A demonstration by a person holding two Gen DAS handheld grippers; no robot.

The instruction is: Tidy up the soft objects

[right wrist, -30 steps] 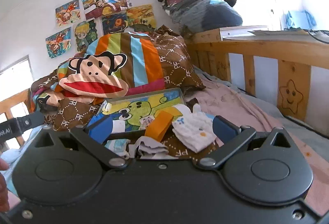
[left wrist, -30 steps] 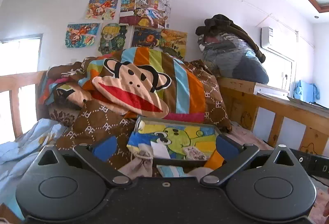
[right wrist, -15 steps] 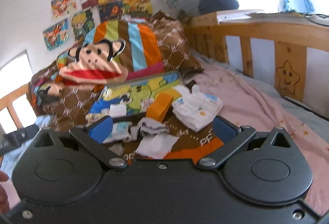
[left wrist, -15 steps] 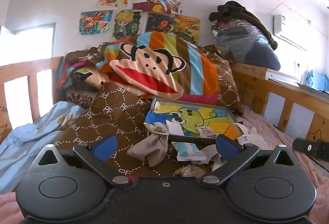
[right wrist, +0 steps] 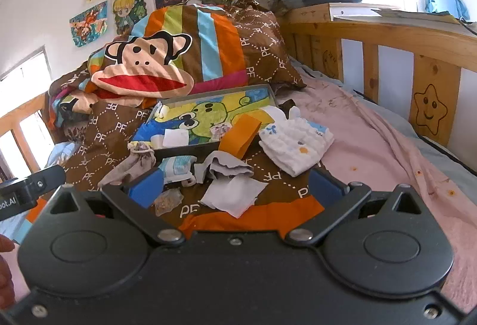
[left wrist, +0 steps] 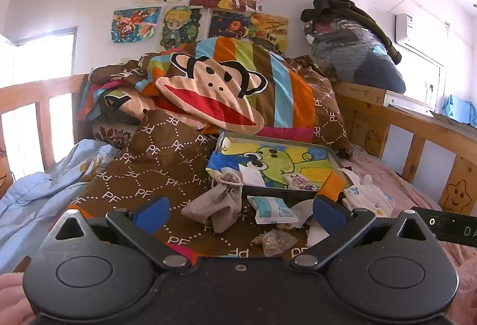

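Left gripper (left wrist: 240, 213): fingers spread wide, nothing between the blue pads (left wrist: 150, 213), hovering above the brown PF blanket (left wrist: 155, 176). Just ahead, nearer the left pad, a grey drawstring pouch (left wrist: 219, 201), slumped on the blanket, its tied neck leaning against the near wall of the shallow tray (left wrist: 280, 190). Right of the pouch, a light-blue packet (left wrist: 272, 208), flat on the blanket just in front of the tray, not touching either pad. Below it, closer to the gripper body, a small crumpled clear wrapper (left wrist: 275, 240). Beyond the right pad, a folded white cloth (left wrist: 368, 199) on the pink sheet (left wrist: 387, 176), beside an orange block (left wrist: 335, 183) leaning at the tray's near right corner.

Right gripper (right wrist: 235, 186): fingers likewise wide apart, gripping nothing. Against the left pad (right wrist: 146, 187), the crumpled wrapper (right wrist: 168, 201) and, behind it, the light-blue packet (right wrist: 177, 165). Midway between the pads, a flat white cloth square (right wrist: 234, 195) with a grey crumpled cloth (right wrist: 226, 168) just behind it. Farther right, past the orange block (right wrist: 241, 135), the folded white cloth (right wrist: 296, 141), well ahead of the right pad (right wrist: 325, 186).
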